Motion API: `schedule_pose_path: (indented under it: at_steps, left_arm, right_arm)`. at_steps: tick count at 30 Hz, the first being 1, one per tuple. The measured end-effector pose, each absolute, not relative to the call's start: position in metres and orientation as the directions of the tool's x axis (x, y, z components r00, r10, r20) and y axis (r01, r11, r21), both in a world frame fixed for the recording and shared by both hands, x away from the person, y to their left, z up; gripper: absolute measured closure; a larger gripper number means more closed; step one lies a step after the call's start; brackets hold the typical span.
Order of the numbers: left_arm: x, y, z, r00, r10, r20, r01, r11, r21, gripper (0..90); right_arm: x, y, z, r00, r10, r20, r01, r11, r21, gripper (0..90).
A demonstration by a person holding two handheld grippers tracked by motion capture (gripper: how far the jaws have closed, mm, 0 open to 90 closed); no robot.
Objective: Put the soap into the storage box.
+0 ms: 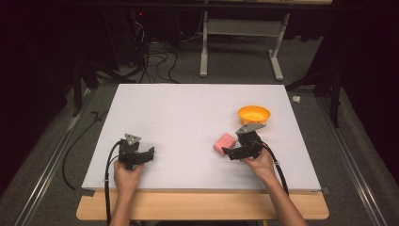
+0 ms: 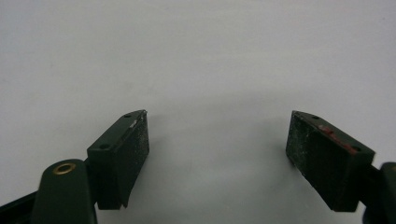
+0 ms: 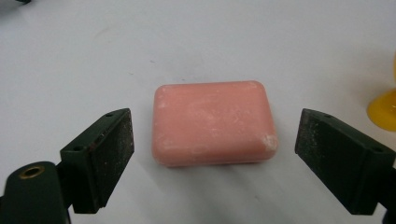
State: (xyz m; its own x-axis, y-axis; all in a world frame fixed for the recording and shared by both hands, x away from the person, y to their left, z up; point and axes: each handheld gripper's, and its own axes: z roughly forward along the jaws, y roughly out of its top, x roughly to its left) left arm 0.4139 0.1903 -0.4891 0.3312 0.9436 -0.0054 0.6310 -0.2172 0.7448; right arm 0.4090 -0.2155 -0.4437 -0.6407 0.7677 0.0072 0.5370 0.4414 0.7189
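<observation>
Right gripper (image 3: 215, 154) spread wide, straddling the pink soap (image 3: 212, 122), likely lining up a grasp. Left gripper (image 2: 217, 154) parked well away from soap, likewise gaping, nothing between.

Soap (image 1: 224, 142) before bowl (image 1: 254, 114) (table's right)

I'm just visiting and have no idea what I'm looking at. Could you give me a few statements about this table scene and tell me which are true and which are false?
1. The right gripper is clamped on the pink soap bar. False: its jaws stand open, one on either side of the bar, not touching it.
2. The orange bowl sits farther from the person than the soap. True.
3. The left gripper holds a sponge. False: its jaws are open over the bare white table.
4. The soap lies flat on the table. True.
5. The soap is inside the bowl. False: it lies on the table beside it.
</observation>
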Motion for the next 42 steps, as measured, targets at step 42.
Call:
schedule_pose_path:
  at_steps: [42]
  left_arm:
    - [0.414, 0.19, -0.489, 0.333, 0.943, -0.002, 0.629, -0.221, 0.745, 21.6]
  right_arm:
    - [0.439, -0.186, -0.47, -0.645, 0.763, -0.045, 0.579, 0.526, 0.624, 12.4]
